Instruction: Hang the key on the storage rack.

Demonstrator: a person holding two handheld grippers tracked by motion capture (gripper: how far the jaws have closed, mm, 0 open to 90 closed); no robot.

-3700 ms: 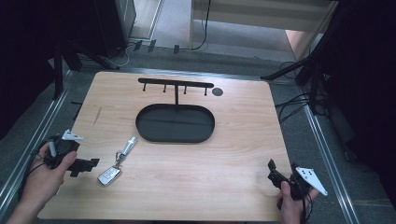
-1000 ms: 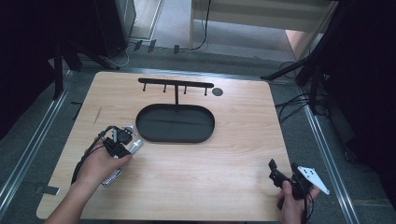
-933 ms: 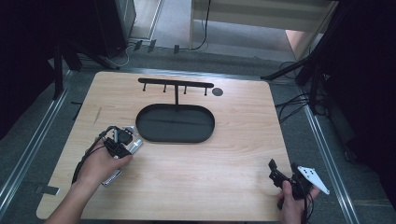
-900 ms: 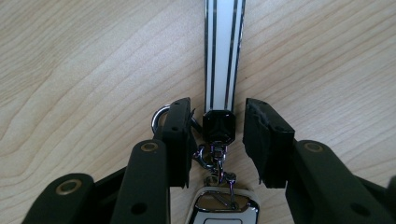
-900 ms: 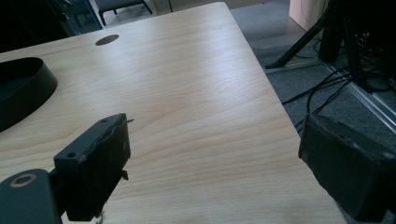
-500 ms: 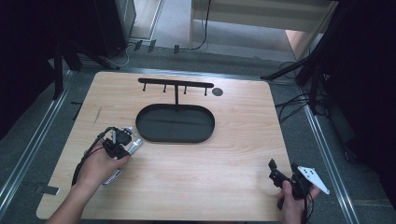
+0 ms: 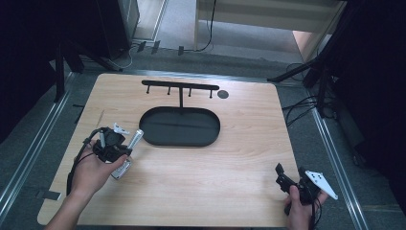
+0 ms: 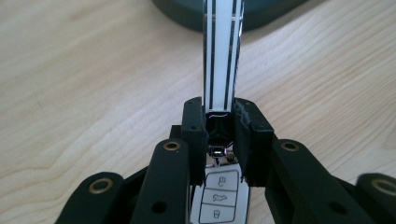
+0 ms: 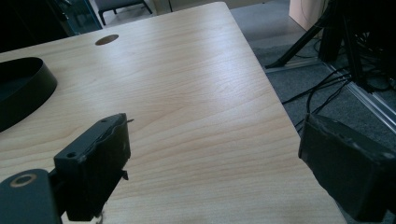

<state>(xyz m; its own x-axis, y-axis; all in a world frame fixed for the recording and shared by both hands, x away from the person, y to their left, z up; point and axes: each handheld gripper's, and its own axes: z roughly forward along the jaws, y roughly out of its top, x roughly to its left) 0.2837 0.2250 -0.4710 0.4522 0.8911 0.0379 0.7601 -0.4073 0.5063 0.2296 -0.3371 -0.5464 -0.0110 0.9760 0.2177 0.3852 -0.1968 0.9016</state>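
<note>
As my left gripper (image 8: 219, 135) had clamped on the key strap (image 8: 222, 51), fob (image 8: 218, 198) dangling, my right gripper (image 9: 212, 154) stood apart; hanging it on the rack (image 7: 180, 86) seemed next.

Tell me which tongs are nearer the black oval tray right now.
Left. The left tongs, shut on the key fob's strap, sit just off the black oval tray at its left end. The right tongs hang open at the table's near right corner, well clear of it.
</note>
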